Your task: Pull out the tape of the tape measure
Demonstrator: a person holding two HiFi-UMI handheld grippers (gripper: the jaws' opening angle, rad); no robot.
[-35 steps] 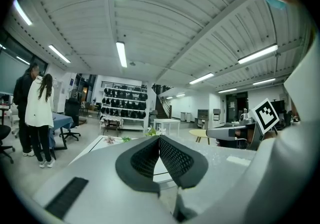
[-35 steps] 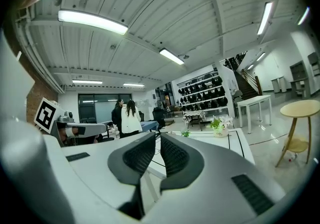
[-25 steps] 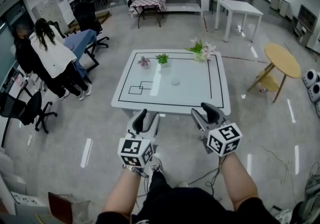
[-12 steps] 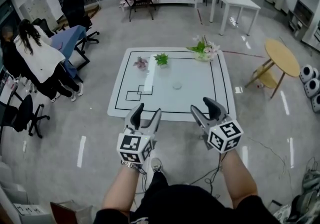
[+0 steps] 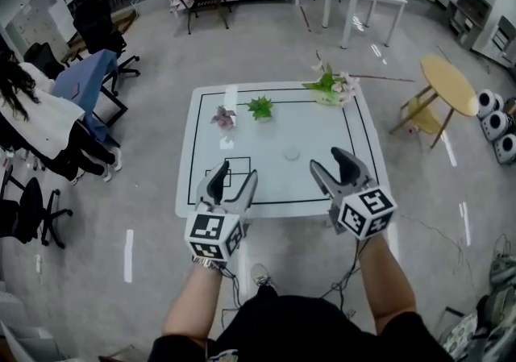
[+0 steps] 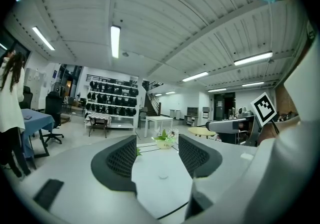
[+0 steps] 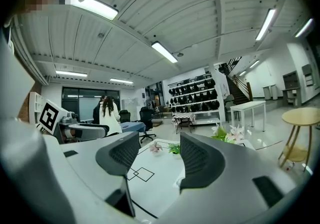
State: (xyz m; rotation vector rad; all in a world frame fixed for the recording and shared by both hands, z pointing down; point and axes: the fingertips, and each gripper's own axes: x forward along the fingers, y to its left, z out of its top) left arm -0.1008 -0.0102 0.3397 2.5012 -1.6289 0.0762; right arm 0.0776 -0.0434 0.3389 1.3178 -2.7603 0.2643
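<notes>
On the white table (image 5: pixel 282 191), near its middle: tape measure (image 5: pixel 291 154), small, round, pale, lying flat; too small to tell whether any tape is drawn out.

Left gripper (image 5: pixel 234 175): jaws wide apart, just been opening, nothing between the pads; held over the table's near edge, well apart from the tape measure.

Right gripper (image 5: pixel 329 160): jaws apart, just been opening, nothing between the pads; held over the near side, close to the tape measure's right, not touching it.

Far side of table: pink flower (image 5: pixel 223 117), green plant (image 5: pixel 260 107), flower bowl (image 5: pixel 330 86).
</notes>
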